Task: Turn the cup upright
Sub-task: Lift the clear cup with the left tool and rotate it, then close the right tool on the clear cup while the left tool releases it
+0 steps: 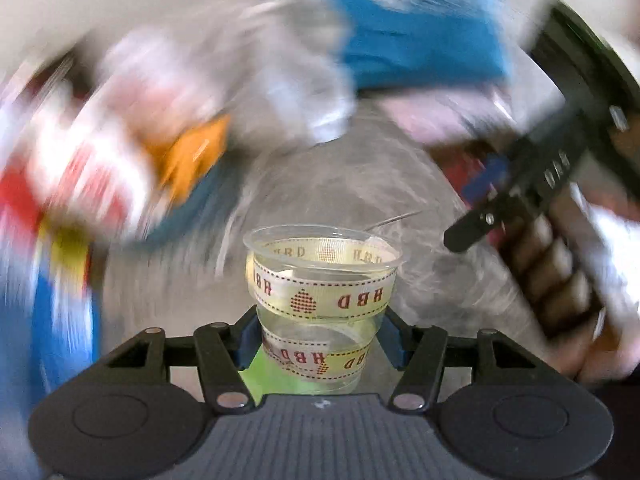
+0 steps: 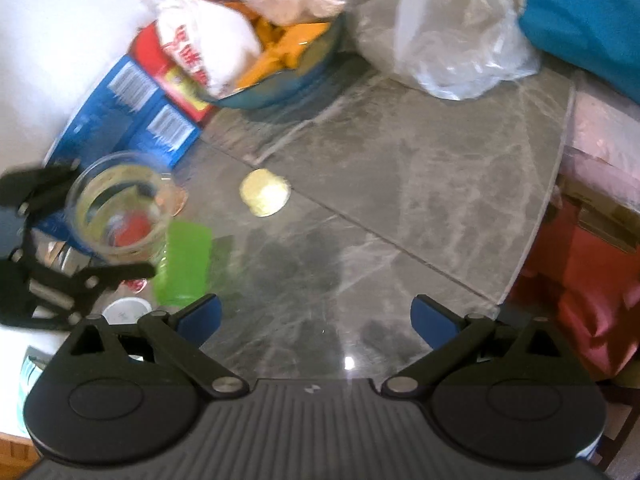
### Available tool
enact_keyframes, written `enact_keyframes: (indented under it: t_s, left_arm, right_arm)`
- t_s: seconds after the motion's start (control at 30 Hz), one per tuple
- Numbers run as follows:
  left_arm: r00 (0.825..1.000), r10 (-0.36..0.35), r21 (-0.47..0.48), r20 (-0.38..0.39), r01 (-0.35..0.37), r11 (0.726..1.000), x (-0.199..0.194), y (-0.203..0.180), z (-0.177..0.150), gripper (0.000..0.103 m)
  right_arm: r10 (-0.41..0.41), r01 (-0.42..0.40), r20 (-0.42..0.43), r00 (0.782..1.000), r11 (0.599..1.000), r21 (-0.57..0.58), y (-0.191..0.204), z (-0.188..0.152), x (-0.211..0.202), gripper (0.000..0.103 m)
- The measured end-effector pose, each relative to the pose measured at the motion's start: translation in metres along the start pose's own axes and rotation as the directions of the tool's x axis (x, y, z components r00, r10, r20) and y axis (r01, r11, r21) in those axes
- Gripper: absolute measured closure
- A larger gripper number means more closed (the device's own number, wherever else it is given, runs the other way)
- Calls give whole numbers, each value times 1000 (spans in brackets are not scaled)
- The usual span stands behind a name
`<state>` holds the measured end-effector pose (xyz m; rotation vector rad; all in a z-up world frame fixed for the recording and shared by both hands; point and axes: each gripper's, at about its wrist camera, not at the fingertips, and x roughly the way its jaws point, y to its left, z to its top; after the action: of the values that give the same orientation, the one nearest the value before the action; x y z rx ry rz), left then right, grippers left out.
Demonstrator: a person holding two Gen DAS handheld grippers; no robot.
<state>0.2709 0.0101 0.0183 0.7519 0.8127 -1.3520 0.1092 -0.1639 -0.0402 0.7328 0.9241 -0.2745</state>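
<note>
A clear plastic cup with cream "HBD" ribbon coiled inside sits between the blue pads of my left gripper, which is shut on its lower body; the rim points away from the camera. In the right wrist view the same cup hangs at the left, mouth toward the camera, held by the left gripper above the grey marble table. My right gripper is open and empty over the table. It also shows in the left wrist view at the right.
A green block lies under the cup. A pale yellow round piece lies mid-table. A blue bowl with orange packets, blue and red boxes, a clear plastic bag and teal cloth crowd the far side.
</note>
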Motion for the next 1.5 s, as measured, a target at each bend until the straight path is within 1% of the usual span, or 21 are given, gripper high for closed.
enact_keyframes:
  t_s: [0.03,0.1,0.13,0.2,0.27,0.3,0.33,0.4,0.47,0.5,0.57,0.63,0.73,0.83,0.97,1.07,1.27,1.33,1.37,1.43,1.5]
  left_arm:
    - [1000,-17,-138,-4,16,990,-6,0,-17,40]
    - [999,-38,-396,-17,29,918,-12,-5,-55,40]
    - [999,-45,-495,-11,34,868,-16,-9,-72,40]
    - [999,-49,-672,12,44,739,-22,-20,-105,40]
    - [999,-24,-781,26,35,624,-27,-33,-130,40]
    - [999,-10,-833,44,42,551,-28,-37,-147,40]
    - [998,-6,-865,57,53,499,-28,-40,-158,40]
    - [999,14,-907,42,32,420,-23,-45,-178,40]
    - [998,8,-931,62,55,362,-20,-44,-195,40]
    - [997,4,-935,80,74,347,-20,-44,-205,40]
    - [996,-8,-932,86,84,353,-17,-44,-213,40]
    - [992,-10,-937,127,124,326,-26,-48,-226,40]
    - [990,2,-933,138,129,336,-27,-61,-233,40]
    - [986,-8,-930,165,158,333,-21,-81,-236,40]
    - [981,-14,-945,193,190,267,-22,-105,-250,40]
    - [984,-14,-952,178,176,250,-22,-110,-252,40]
    - [989,-32,-965,145,149,215,-10,-105,-251,39]
    - [989,-41,-963,141,146,226,-8,-106,-248,36]
    - [990,-38,-965,137,142,221,-9,-107,-247,33]
    - [991,-36,-964,132,137,226,-10,-108,-245,19]
    - [993,-34,-967,114,119,223,-11,-108,-245,12]
  right_arm:
    - [8,-8,-5,1000,1000,-9,5,-1,1,1]
    - [17,-17,-18,1000,999,-29,14,-3,3,1]
    - [20,-21,-25,999,999,-44,20,-4,5,1]
    - [28,-31,-38,999,997,-72,30,-6,8,1]
    - [32,-38,-58,998,994,-106,42,-10,15,1]
    - [32,-40,-65,997,992,-120,46,-13,19,1]
    - [34,-44,-75,997,990,-138,52,-17,25,1]
    - [39,-56,-92,995,980,-190,63,-24,37,1]
    - [41,-63,-94,995,969,-238,72,-34,51,1]
    - [48,-71,-97,994,966,-248,75,-39,57,1]
    - [67,-95,-108,992,957,-274,81,-50,73,1]
    - [93,-119,-100,991,946,-302,84,-61,81,1]
    - [155,-170,-72,985,932,-319,79,-77,78,1]
    - [150,-146,-15,988,926,-348,73,-92,64,1]
    - [169,-140,48,984,918,-370,61,-114,30,1]
    - [138,-110,56,989,931,-349,50,-123,8,1]
    - [176,-140,71,982,925,-353,35,-146,-25,1]
    - [187,-151,69,980,924,-351,32,-150,-30,1]
    - [189,-152,72,979,924,-351,31,-152,-33,1]
    - [194,-159,65,979,921,-356,30,-155,-36,1]
    - [199,-163,64,978,919,-359,30,-158,-38,1]
